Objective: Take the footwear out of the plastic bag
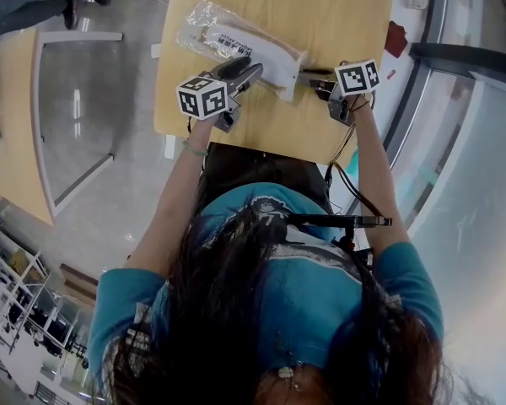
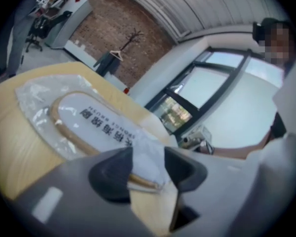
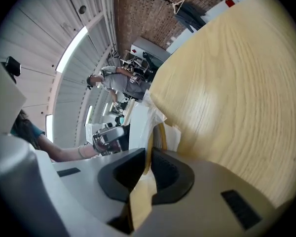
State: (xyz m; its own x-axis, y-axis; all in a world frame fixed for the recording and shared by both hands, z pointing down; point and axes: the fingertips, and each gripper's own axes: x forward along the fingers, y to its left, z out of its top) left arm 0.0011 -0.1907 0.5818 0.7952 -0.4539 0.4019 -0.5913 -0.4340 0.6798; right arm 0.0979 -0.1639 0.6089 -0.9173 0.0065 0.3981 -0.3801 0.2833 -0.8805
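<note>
Pinching one end of the plastic bag (image 1: 204, 25), the right hand-held gripper (image 3: 149, 168) is clamping nearly shut; the left hand-held gripper (image 2: 147, 168) is gaping loosely around it; the slipper (image 2: 91, 125) is lying wholly inside.

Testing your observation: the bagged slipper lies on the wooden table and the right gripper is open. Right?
No: the right gripper view shows the right gripper shut on the bag edge. The slipper does lie bagged on the table.
</note>
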